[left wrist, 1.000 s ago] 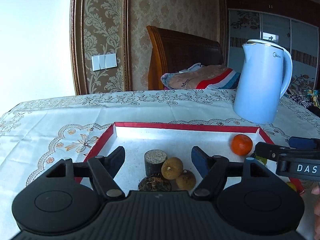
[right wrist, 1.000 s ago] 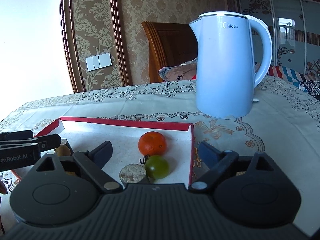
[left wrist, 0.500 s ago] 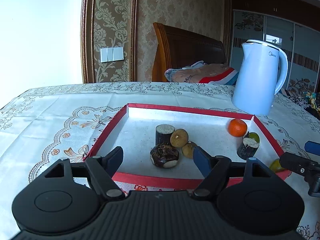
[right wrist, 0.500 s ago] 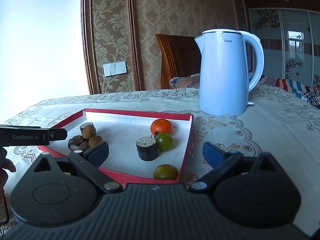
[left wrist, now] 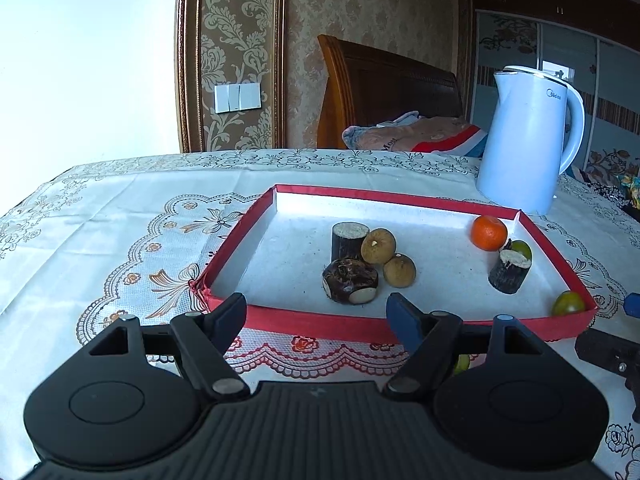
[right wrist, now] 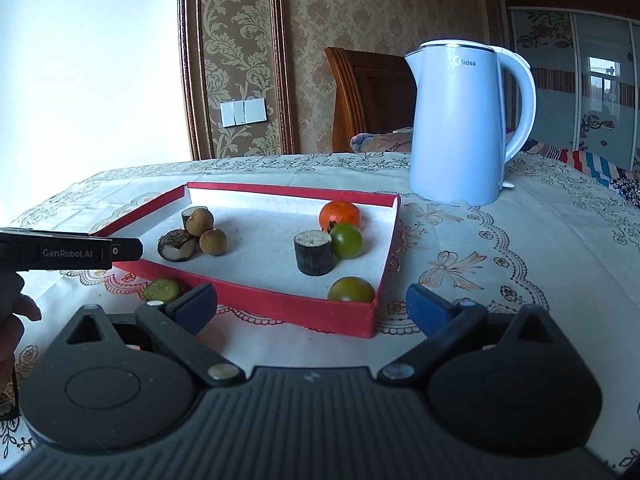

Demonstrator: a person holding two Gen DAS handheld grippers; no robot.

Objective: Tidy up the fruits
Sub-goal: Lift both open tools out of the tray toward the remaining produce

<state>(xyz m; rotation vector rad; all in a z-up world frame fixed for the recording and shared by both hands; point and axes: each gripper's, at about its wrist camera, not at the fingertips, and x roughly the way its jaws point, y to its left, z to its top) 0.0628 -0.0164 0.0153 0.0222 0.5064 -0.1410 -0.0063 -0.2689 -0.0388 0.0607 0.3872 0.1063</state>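
Both the left hand-held gripper (left wrist: pixel 316 312) and right hand-held gripper (right wrist: pixel 312 302) gape wide and empty, the right's jaws just having been opening, before the red tray (left wrist: pixel 320 322) of fruit.

wall: damask wallpaper (left wrist: pixel 360 8) with gilt moulding (left wrist: pixel 280 56) | switch: white plate (left wrist: pixel 237 97) | window: bright glare at left (left wrist: pixel 80 60) | furniture: wooden headboard (left wrist: pixel 384 88), folded bedding (left wrist: pixel 416 136), wardrobe with patterned sliding doors (right wrist: pixel 580 80) | table: embroidered cloth (left wrist: pixel 120 216)

Blue kettle (right wrist: pixel 460 132) upright on embroidered tablecloth (right wrist: pixel 520 240); wooden headboard (left wrist: pixel 384 92) behind
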